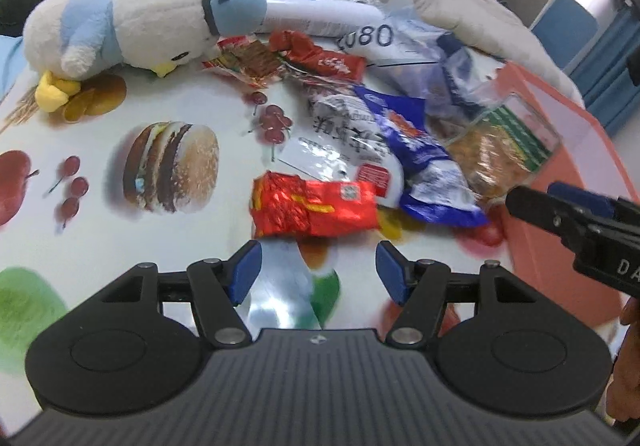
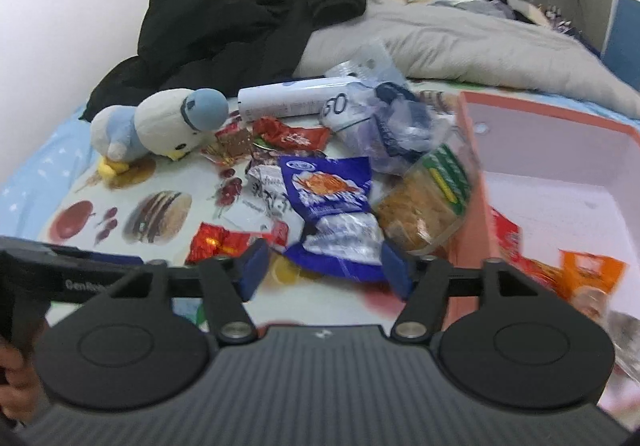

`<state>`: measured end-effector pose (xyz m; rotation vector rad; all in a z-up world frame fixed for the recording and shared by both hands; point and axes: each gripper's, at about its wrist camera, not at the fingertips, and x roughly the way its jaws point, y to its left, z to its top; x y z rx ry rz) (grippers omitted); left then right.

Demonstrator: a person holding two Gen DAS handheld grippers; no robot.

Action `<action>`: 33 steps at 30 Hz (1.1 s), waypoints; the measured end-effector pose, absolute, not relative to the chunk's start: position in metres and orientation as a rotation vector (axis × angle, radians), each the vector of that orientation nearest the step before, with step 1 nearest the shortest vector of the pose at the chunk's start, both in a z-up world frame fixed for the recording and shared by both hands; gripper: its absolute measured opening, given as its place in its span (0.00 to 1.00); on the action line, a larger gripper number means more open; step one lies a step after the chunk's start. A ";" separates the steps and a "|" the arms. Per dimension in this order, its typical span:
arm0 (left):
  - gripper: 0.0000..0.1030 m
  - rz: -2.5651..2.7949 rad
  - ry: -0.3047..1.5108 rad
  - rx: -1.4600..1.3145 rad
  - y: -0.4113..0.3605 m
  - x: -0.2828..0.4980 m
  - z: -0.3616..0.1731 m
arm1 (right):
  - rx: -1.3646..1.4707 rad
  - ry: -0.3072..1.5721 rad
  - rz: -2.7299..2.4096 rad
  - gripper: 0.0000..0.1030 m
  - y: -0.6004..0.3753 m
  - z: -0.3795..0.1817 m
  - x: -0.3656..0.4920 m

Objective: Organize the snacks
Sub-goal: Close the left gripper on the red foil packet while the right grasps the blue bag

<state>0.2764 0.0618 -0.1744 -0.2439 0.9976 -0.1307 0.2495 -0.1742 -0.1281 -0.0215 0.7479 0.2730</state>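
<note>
Snack packets lie in a heap on a food-print cloth (image 1: 200, 106). A red packet (image 1: 314, 208) lies just ahead of my open, empty left gripper (image 1: 318, 272). A blue-and-white packet (image 1: 424, 162) and a clear tub of crackers (image 1: 500, 150) lie to its right. My right gripper (image 2: 326, 272) is open and empty, just short of the blue-and-white packet (image 2: 334, 202), with the cracker tub (image 2: 428, 198) to its right. The pink box (image 2: 560, 150) on the right holds an orange packet (image 2: 590, 278) and a red one (image 2: 508, 242).
A white-and-blue plush bird (image 1: 132, 26) lies at the cloth's far left. A white tube (image 2: 284, 100), a black jacket (image 2: 248, 18) and a grey quilt (image 2: 460, 42) lie behind the snacks. The right gripper's fingers (image 1: 568, 214) reach in over the pink box (image 1: 568, 150).
</note>
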 end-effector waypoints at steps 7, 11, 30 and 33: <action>0.65 -0.114 1.009 -0.237 0.068 0.308 -0.199 | -0.119 0.739 0.248 0.65 -0.155 -0.164 0.302; 0.64 -0.134 1.022 -0.249 0.070 0.316 -0.207 | -0.168 0.779 0.218 0.65 -0.144 -0.185 0.324; 0.39 -0.139 1.044 -0.271 0.071 0.327 -0.216 | -0.274 0.866 0.240 0.62 -0.133 -0.220 0.353; 0.38 -0.132 1.046 -0.269 0.071 0.321 -0.214 | -0.277 0.856 0.227 0.60 -0.132 -0.217 0.347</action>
